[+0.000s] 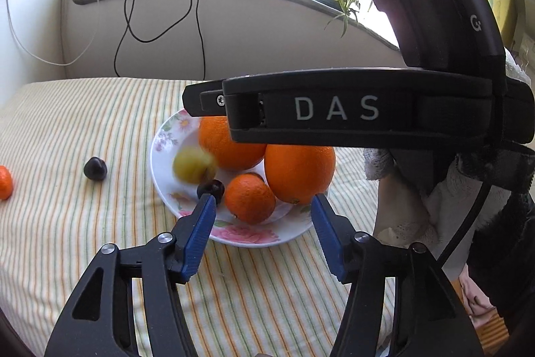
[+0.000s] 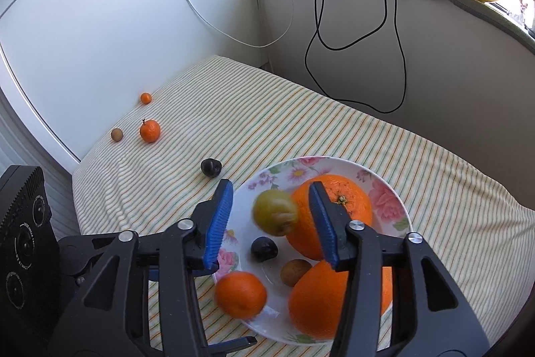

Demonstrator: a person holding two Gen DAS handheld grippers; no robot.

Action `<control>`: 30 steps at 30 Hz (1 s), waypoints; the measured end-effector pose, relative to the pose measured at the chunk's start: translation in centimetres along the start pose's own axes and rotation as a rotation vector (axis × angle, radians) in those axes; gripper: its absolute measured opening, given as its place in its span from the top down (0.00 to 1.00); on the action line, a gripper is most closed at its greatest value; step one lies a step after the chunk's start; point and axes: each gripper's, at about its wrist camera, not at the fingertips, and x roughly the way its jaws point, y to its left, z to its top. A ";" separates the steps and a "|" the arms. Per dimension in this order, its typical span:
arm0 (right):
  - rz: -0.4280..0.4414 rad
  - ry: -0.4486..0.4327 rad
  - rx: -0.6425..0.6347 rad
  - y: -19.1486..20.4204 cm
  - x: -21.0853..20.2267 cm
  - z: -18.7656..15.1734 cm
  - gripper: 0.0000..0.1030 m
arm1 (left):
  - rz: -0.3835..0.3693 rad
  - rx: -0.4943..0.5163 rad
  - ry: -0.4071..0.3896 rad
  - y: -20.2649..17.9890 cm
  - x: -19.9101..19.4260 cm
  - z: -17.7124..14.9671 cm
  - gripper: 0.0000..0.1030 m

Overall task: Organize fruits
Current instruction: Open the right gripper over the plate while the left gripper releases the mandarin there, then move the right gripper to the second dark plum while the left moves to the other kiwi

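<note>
Both grippers are open and empty; left gripper point(image 1: 262, 201) hovers at the near rim of the white floral ceramic plate point(image 1: 160, 143), right gripper point(image 2: 271, 189) sits above the same plate, jaws spread either side of the blurred yellow-green round fruit point(image 2: 275, 211).

Plate contents, right wrist view: two large oranges point(image 2: 334, 209), one small orange mandarin point(image 2: 240, 294) at the lower left rim, one dark plum point(image 2: 264, 250) centre, one brown kiwi-like fruit point(image 2: 295, 271), plus the yellow-green one, which looks in motion, so I judge it is not settled.

Left on the striped tablecloth point(image 2: 301, 109): dark plum on the cloth point(image 2: 211, 168) just beside the plate, stemmed mandarin point(image 2: 149, 130) and small brown fruit point(image 2: 117, 134) centre left, tiny orange fruit point(image 2: 146, 98) above them.

Handling, my guess: plum is light, smooth-skinned, soft; it will roll and bruise; I'd take it across its widest part with a gentle squeeze; mandarins are stiffer, peel gives grip; plate is crowded, new fruit may roll off the oranges.
</note>
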 end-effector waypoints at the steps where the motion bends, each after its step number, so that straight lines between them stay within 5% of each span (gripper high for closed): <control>1: -0.002 -0.006 0.002 -0.1 -0.2 0.1 0.46 | 0.002 -0.001 -0.002 0.0 -0.1 0.0 0.43; 6: -0.006 -0.025 0.020 -0.3 -0.9 0.2 0.38 | 0.002 -0.006 -0.002 0.2 -0.3 0.0 0.43; 22: -0.018 -0.035 0.018 0.7 -1.1 0.5 0.37 | 0.028 -0.036 -0.025 1.9 -1.6 -0.3 0.43; 25: -0.024 -0.038 0.016 1.1 -1.0 0.6 0.26 | 0.042 -0.049 -0.035 2.6 -2.2 -0.6 0.43; 30: -0.022 -0.034 0.009 1.8 -0.6 1.0 0.26 | 0.077 -0.073 -0.051 4.3 -3.4 -1.0 0.41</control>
